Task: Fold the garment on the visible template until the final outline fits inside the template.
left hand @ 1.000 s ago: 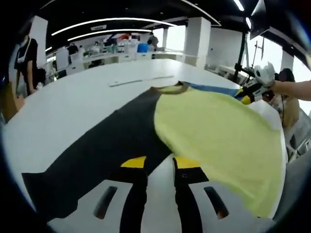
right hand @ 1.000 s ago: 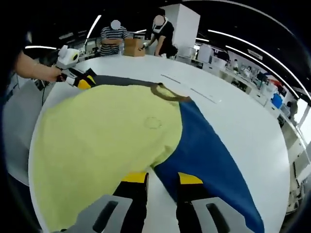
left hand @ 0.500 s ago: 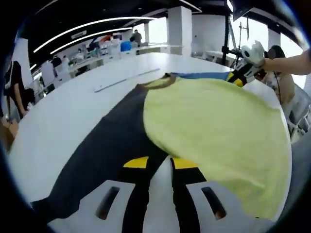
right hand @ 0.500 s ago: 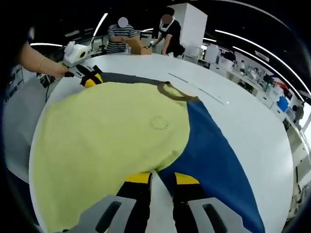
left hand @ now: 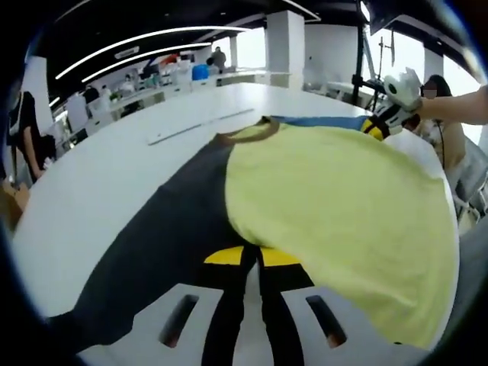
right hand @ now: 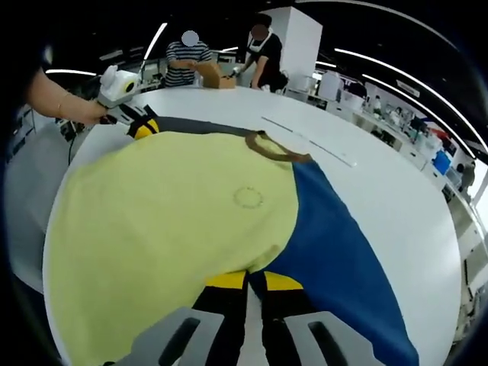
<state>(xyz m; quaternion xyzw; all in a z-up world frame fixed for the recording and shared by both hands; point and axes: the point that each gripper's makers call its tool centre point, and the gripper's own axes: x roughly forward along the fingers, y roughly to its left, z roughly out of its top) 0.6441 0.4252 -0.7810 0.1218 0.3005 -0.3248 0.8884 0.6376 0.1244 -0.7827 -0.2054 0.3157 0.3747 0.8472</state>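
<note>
Pinching garment [left hand: 335, 198] w/ both hand-held grippers on white table [left hand: 114, 168], open-plan office.

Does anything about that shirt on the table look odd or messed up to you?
Nothing looks damaged or spilled. The shirt lies flat on the white table, its sleeves mismatched: one blue, one dark grey. No template outline is visible.

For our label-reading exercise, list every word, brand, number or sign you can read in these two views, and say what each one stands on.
No text can be read in either view.
The yellow shirt bears a faint round mark on its chest; whether it holds letters is too faint to tell.
The white table, the left tongs and the right tongs show no readable label.
</note>
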